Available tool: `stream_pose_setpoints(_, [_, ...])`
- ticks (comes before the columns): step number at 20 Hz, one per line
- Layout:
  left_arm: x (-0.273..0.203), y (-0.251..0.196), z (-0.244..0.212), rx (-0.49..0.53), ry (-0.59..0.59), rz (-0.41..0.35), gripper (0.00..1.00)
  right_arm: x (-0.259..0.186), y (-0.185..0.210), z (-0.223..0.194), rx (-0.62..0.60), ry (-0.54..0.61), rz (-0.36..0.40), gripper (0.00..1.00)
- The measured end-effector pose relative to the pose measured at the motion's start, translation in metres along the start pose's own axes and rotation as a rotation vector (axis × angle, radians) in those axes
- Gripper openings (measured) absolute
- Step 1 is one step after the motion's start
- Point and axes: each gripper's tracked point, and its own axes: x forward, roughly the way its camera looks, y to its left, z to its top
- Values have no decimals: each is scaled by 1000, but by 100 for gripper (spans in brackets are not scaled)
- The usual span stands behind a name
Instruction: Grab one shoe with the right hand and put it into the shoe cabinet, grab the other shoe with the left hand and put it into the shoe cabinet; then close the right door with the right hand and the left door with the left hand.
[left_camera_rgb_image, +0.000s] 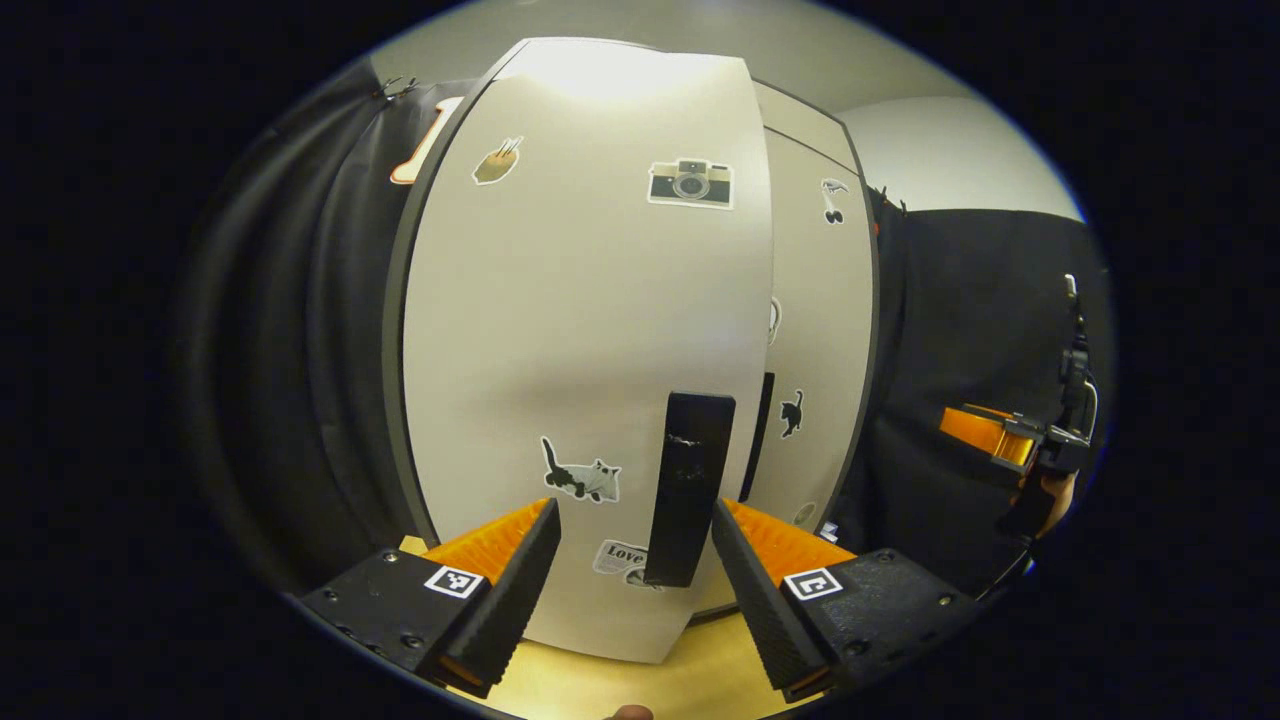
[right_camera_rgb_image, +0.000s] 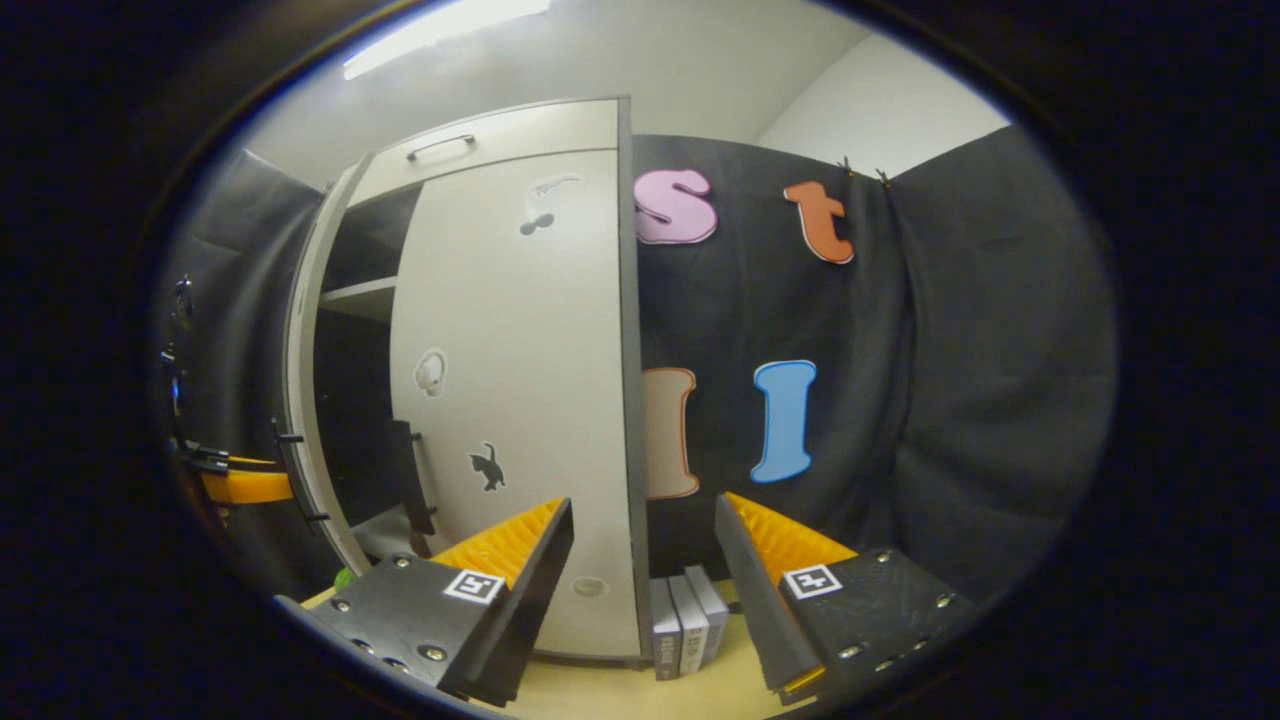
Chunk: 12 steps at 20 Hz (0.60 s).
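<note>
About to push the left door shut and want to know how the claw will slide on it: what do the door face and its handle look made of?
The left door looks like laminated board: smooth pale matte face, soft glare on top, dark edge band, stickers lying flat. The handle looks like black plastic or coated metal, I can't tell which; its face shows pale scuffs.
</note>
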Motion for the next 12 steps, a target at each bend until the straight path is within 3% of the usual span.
stream_pose_setpoints(2, [1, 0, 0, -18, 1, -2, 89, -4, -8, -2, 15, 7, -15, 84])
stream_pose_setpoints(3, [2, 0, 0, -20, 2, -4, 94, -6, -11, -3, 21, 8, -21, 86])
stream_pose_setpoints(12, [9, -1, 0, -4, 8, 14, 99, -22, -41, -2, 19, 11, -73, 84])
